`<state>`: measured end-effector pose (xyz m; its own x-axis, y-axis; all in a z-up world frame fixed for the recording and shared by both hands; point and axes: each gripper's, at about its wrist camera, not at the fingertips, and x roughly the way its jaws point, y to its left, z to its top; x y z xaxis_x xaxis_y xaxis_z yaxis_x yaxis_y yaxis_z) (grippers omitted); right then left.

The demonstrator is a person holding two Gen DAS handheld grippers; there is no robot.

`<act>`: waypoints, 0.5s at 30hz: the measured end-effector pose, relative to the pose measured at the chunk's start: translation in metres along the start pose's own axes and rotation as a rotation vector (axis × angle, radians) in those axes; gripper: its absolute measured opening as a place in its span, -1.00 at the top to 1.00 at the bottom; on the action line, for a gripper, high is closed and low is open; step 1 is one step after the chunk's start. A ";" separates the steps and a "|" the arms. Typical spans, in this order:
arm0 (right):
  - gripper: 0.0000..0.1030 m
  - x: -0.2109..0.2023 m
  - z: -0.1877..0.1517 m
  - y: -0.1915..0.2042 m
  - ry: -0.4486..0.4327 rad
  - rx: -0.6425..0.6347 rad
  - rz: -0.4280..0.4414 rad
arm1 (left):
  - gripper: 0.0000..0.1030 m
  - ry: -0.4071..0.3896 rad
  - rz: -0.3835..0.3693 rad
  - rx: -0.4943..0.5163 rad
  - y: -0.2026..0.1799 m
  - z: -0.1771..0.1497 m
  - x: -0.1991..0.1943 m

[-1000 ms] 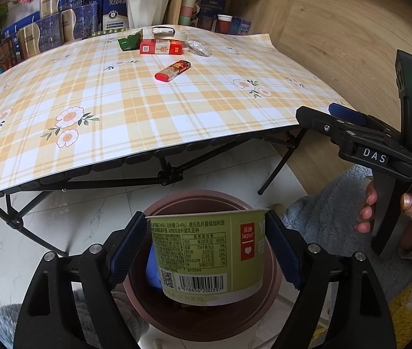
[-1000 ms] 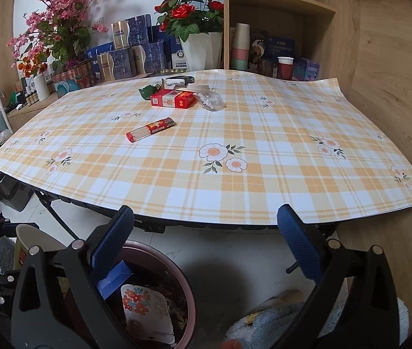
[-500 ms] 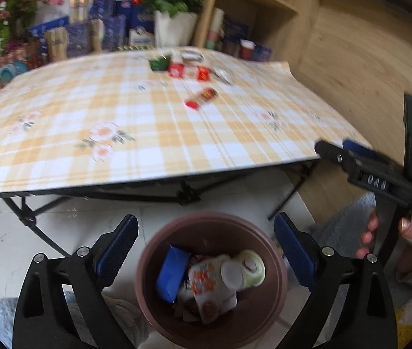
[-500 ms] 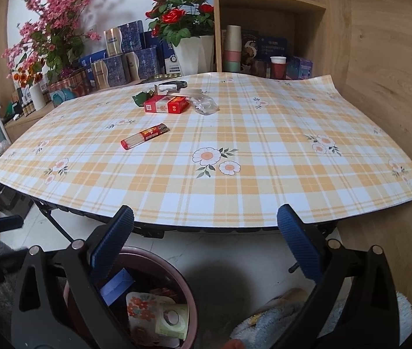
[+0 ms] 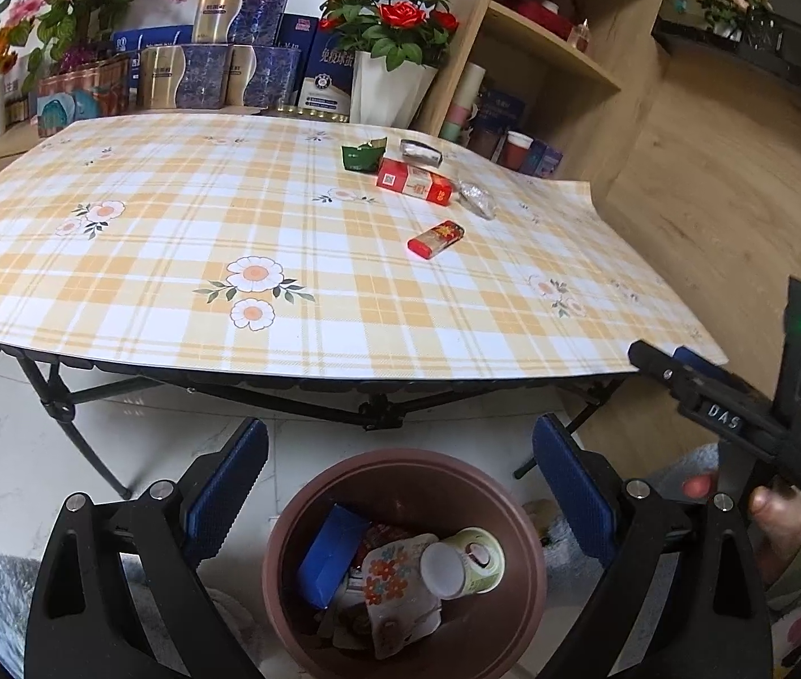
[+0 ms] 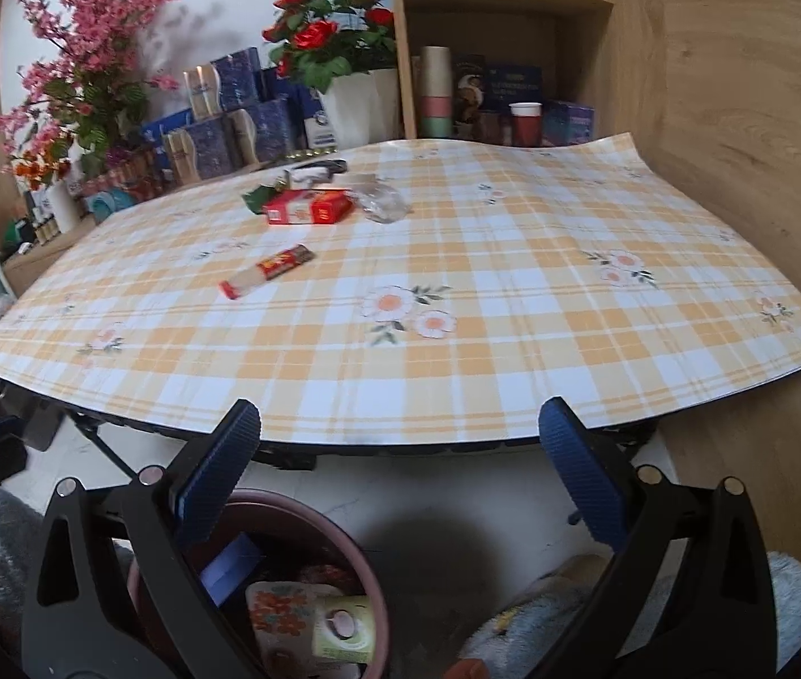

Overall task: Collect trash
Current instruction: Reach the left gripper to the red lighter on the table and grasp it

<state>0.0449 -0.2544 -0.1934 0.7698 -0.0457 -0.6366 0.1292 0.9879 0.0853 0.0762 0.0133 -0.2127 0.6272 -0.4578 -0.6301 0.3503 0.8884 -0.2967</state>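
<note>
A brown bin point(image 5: 400, 475) stands on the floor below the table edge and holds the green yogurt cup point(image 5: 465, 560), a blue box and a flowered wrapper. It also shows in the right wrist view point(image 6: 315, 526). My left gripper point(image 5: 400, 486) is open and empty above the bin. My right gripper point(image 6: 397, 469) is open and empty near the table's front edge. On the table lie a red lighter point(image 5: 435, 238), a red cigarette pack point(image 5: 414, 181), a green wrapper point(image 5: 363, 155), clear plastic point(image 5: 476, 198) and a silver item point(image 5: 422, 151).
The plaid table point(image 5: 174, 260) has folding black legs. Boxes, flower pots and a wooden shelf point(image 5: 559, 56) line the far side. A wood wall stands to the right. My right gripper's body point(image 5: 740, 413) shows in the left wrist view.
My left gripper opened and let the yogurt cup drop into the bin, then rose. My right gripper moved closer to the table.
</note>
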 end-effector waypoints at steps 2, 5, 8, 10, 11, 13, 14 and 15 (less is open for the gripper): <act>-0.89 0.001 0.000 -0.003 0.005 0.003 0.001 | -0.79 0.001 0.006 -0.010 0.002 0.001 0.001; -0.89 0.004 0.003 -0.004 0.020 -0.016 -0.024 | -0.79 -0.008 0.029 -0.034 0.007 0.004 0.001; -0.89 0.008 0.007 -0.006 0.035 -0.038 -0.029 | -0.79 -0.028 0.045 -0.041 0.011 0.008 -0.001; -0.89 0.015 0.011 -0.008 0.071 -0.050 -0.033 | -0.79 -0.058 0.071 -0.019 0.011 0.013 -0.004; -0.89 0.017 0.012 -0.009 0.081 -0.048 -0.031 | -0.79 -0.072 0.083 0.001 0.009 0.016 -0.005; -0.89 0.019 0.018 -0.016 0.078 -0.032 -0.025 | -0.79 -0.088 0.116 0.067 0.004 0.024 -0.004; -0.89 0.020 0.020 -0.019 0.074 -0.027 -0.029 | -0.79 -0.085 0.130 0.100 0.001 0.028 -0.001; -0.89 0.021 0.024 -0.022 0.074 -0.022 -0.036 | -0.79 -0.081 0.137 0.125 -0.001 0.032 0.001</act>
<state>0.0733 -0.2806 -0.1901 0.7167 -0.0706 -0.6938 0.1410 0.9890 0.0450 0.0986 0.0106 -0.1901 0.7275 -0.3384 -0.5969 0.3380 0.9338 -0.1174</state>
